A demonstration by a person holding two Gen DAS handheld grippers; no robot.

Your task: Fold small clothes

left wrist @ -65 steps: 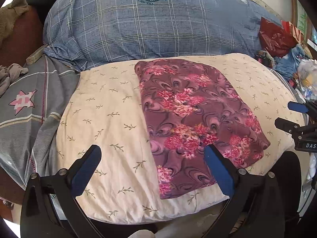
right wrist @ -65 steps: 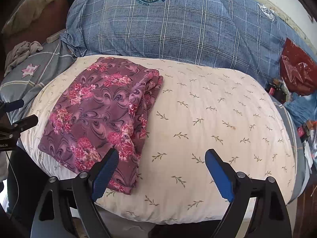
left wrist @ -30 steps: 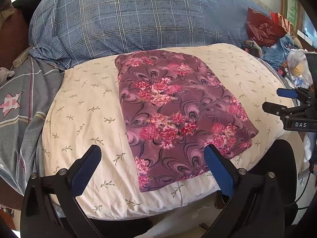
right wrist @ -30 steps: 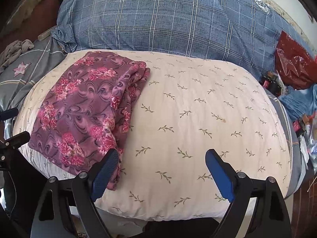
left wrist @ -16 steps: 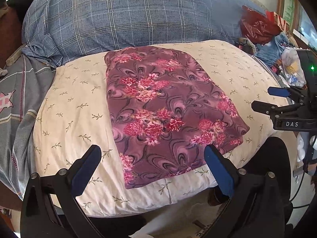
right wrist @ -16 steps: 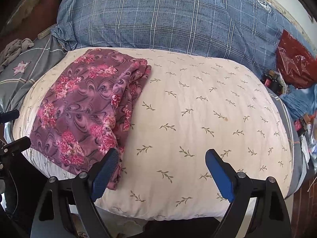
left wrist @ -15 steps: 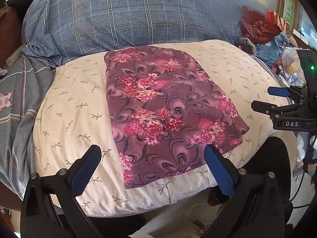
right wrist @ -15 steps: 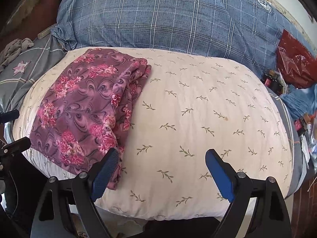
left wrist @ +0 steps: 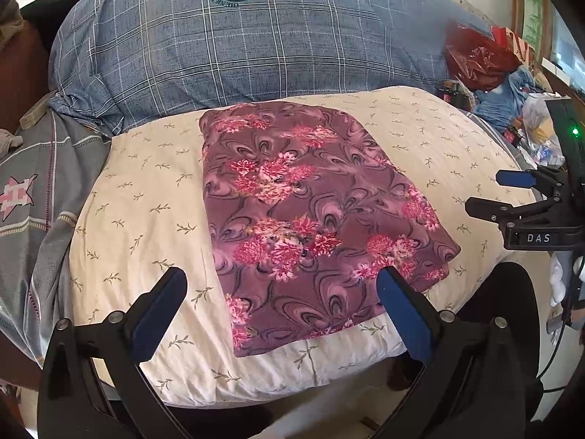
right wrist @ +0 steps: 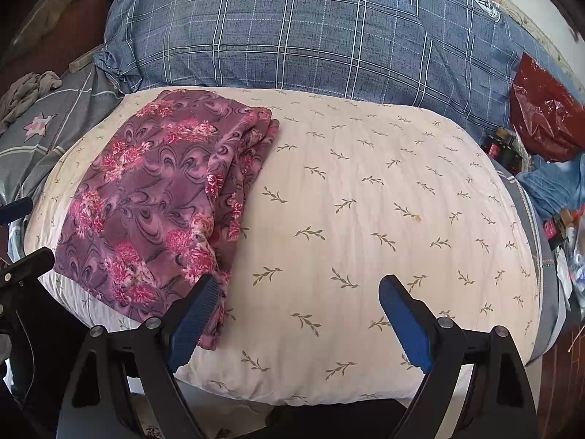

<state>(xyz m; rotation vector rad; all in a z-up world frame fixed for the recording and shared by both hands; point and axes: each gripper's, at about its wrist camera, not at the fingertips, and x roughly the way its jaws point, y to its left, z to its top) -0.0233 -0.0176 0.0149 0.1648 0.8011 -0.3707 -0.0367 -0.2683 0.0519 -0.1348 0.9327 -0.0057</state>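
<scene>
The floral cloth [left wrist: 303, 216] lies folded on the cream pillow [right wrist: 365, 219]; both the left gripper [left wrist: 281, 303] and right gripper [right wrist: 296, 311] hover wide and empty, the next fold likely needing a grip on the near edge

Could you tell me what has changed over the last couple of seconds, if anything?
Hardly anything: the views drift a little, so both tools shifted slightly. The left tool and right tool stay open and empty. The folded cloth lies unchanged on the cream pillow.
</scene>
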